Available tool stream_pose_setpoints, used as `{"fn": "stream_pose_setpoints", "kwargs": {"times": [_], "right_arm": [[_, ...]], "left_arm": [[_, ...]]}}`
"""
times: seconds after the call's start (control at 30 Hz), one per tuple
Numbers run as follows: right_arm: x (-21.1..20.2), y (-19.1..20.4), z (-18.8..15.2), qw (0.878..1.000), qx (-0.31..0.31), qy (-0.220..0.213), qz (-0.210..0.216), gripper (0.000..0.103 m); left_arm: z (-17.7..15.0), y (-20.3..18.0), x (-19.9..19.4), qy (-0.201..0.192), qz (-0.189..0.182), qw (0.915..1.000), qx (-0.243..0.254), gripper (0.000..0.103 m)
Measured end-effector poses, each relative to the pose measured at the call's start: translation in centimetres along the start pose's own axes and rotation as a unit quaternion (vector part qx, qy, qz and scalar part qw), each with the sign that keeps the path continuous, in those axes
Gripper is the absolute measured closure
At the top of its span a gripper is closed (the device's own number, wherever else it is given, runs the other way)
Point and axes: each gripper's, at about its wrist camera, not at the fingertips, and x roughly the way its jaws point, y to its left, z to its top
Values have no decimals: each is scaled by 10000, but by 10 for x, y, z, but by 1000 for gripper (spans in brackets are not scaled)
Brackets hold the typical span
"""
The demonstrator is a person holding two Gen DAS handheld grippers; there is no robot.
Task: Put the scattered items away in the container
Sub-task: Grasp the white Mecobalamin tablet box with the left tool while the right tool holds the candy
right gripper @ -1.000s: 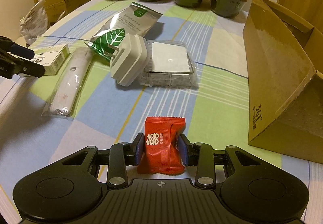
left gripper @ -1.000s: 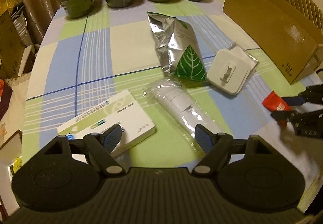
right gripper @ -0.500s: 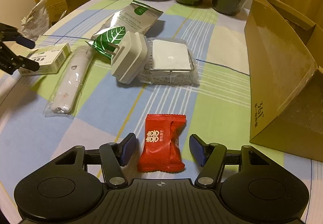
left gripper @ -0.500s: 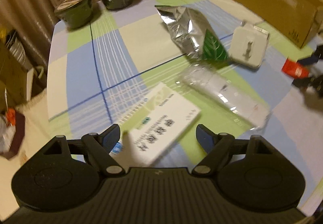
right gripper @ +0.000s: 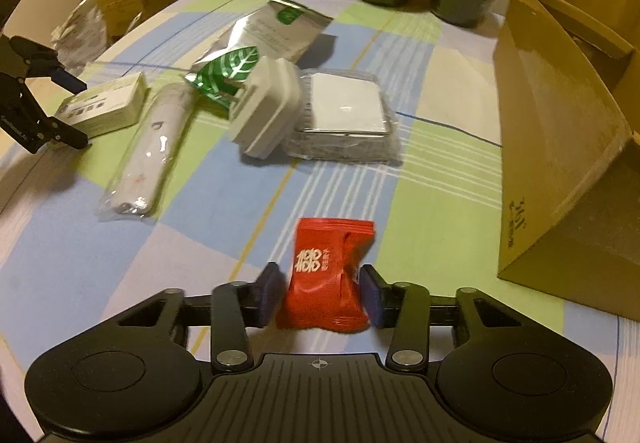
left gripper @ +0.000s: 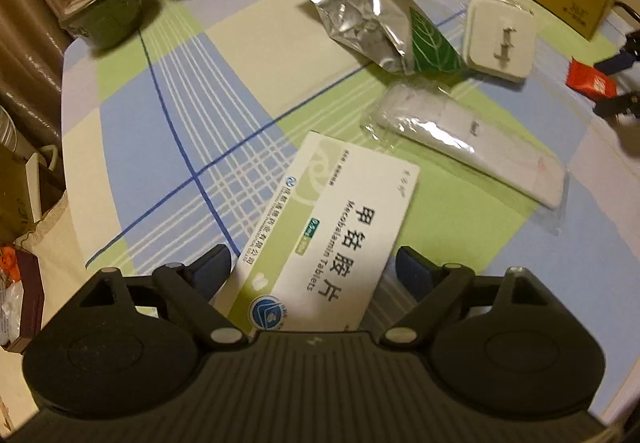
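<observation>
Right wrist view: our right tool (right gripper: 320, 293) has just been closing around the red packet (right gripper: 326, 275), pads barely touching. Our left tool (left gripper: 310, 275) (jaws widening) now straddles the tablet box (left gripper: 328, 239), ungripped; the cardboard box (right gripper: 560, 147) waits at two o'clock.

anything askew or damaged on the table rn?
The white plug adapter sits tilted, leaning on the clear-wrapped white box, prongs toward the foil pouch. The pouch looks crumpled at the leaf end. Nothing spilled. The remaining items lie flat.
</observation>
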Motion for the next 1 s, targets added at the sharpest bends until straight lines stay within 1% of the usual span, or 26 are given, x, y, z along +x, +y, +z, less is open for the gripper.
{"fn": "stream_pose_setpoints", "kwargs": {"times": [0.03, 0.17, 0.3, 0.4, 0.47, 0.53, 0.57, 0.6, 0.63, 0.7, 0.83, 1.0], "right_arm": [[0, 1, 0, 10000, -26, 13, 28, 60], [-3, 7, -3, 9997, -143, 53, 176, 60], [-6, 16, -8, 9987, -381, 91, 331, 60], [-7, 17, -11, 9984, -465, 53, 317, 60], [-7, 16, -13, 9986, -433, 33, 317, 60], [-8, 15, -14, 9987, -390, 10, 322, 59], [-8, 15, -14, 9987, -388, 3, 317, 55], [-8, 15, -14, 9988, -381, 5, 297, 41], [-8, 14, -14, 9989, -362, -8, 282, 33], [-8, 12, -15, 9989, -342, -18, 308, 33], [-6, 8, -15, 9991, -292, -3, 309, 33], [-5, 7, -12, 9993, -225, 15, 290, 33]], "left_arm": [[-1, -2, -1, 51, -10, 10000, -6, 18], [-4, -27, -9, 182, -139, 9997, 58, 23], [-11, -62, -18, 84, -144, 9995, 253, 23], [-15, -73, -21, 35, -90, 9999, 101, 22], [-15, -73, -22, -3, -37, 9999, -149, 18], [-13, -68, -24, -57, -1, 9986, -530, 17], [-11, -65, -24, -69, 17, 9973, -725, 17], [-9, -61, -22, -65, 44, 9959, -900, 17], [-6, -57, -21, -51, 49, 9948, -1020, 17], [-3, -52, -16, -12, 54, 9932, -1159, 17], [4, -46, -10, 46, 76, 9921, -1250, 18], [5, -44, -9, 69, 36, 9911, -1325, 25]]}}
